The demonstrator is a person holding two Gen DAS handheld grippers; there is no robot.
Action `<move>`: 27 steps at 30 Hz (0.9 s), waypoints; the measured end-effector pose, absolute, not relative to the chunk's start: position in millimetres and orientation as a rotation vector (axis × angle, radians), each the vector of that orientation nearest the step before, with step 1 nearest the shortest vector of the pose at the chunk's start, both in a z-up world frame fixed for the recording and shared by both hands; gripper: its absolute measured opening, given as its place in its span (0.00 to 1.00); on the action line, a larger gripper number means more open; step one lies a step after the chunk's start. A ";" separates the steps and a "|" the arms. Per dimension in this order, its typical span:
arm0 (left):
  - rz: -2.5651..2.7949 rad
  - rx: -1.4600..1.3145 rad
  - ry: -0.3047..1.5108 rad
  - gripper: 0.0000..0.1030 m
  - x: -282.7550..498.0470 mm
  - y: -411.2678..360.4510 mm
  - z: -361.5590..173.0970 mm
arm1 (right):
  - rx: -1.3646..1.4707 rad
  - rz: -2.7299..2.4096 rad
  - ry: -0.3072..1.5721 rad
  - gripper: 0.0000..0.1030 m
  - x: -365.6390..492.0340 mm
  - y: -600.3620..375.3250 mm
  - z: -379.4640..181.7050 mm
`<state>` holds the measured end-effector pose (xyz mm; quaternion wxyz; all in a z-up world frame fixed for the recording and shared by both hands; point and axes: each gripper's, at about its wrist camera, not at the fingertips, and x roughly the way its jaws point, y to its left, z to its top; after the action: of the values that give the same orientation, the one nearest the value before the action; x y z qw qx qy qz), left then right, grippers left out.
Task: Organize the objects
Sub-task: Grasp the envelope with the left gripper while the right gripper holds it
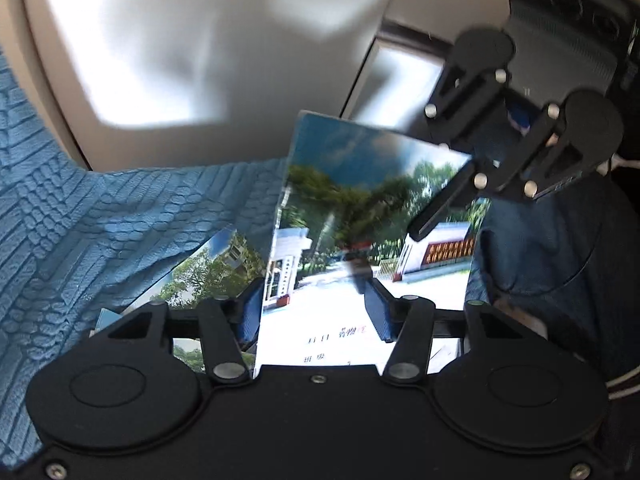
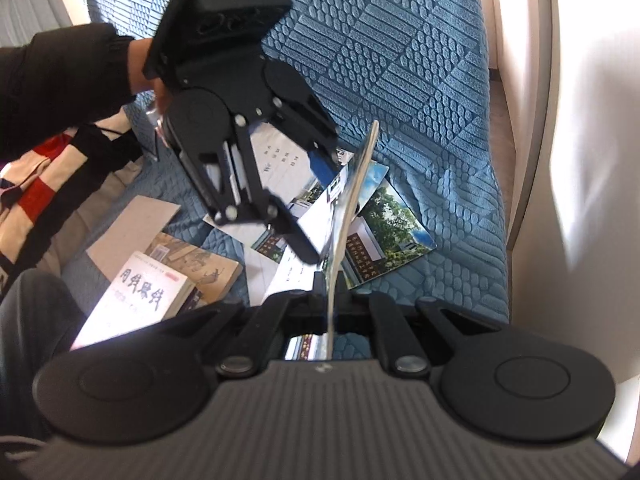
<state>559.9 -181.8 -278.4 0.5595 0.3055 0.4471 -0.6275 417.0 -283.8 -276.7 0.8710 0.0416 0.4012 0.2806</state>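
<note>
A thin booklet (image 1: 360, 208) with a photo cover of trees and a gate is held upright above the bed. My right gripper (image 1: 448, 200) is shut on its right edge; in the right wrist view the booklet (image 2: 352, 200) shows edge-on, pinched at the right gripper (image 2: 331, 292). My left gripper (image 1: 314, 314) stands open in front of the cover, its blue pads (image 1: 250, 316) apart, one beside the booklet's left edge and one before its face. From the right wrist view the left gripper (image 2: 308, 204) hovers beside the booklet, with nothing pinched.
Several more photo booklets (image 2: 384, 220) and white sheets lie scattered on the blue quilted bedcover (image 2: 400, 60). Two books (image 2: 152, 292) and a beige cover (image 2: 132, 228) lie at the left. A striped cloth (image 2: 40, 184) and a dark sleeve (image 2: 60, 80) are farther left. Pale wall runs along the right.
</note>
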 end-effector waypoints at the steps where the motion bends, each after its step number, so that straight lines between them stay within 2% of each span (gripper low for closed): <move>1: -1.477 0.730 1.055 0.48 559.2 -183.5 -279.9 | 0.081 0.587 0.844 0.05 418.1 -284.0 -277.7; 17: -1.222 0.627 1.108 0.21 550.5 -139.9 -277.4 | 0.215 0.488 0.892 0.07 430.8 -286.4 -300.5; 21: -1.099 0.571 1.111 0.19 538.5 -121.5 -274.0 | 0.183 0.430 0.907 0.12 435.9 -271.7 -298.7; 23: -1.043 0.516 1.115 0.08 532.3 -110.4 -272.7 | 0.161 0.405 0.908 0.14 439.8 -262.8 -297.0; 27: -0.904 0.394 1.089 0.05 523.4 -89.2 -267.3 | 0.119 0.360 0.875 0.18 448.2 -247.8 -292.7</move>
<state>523.4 -89.2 -267.3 0.7421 0.1797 0.4967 -0.4126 448.2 -247.8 -292.7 0.8885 0.0574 0.4210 0.1731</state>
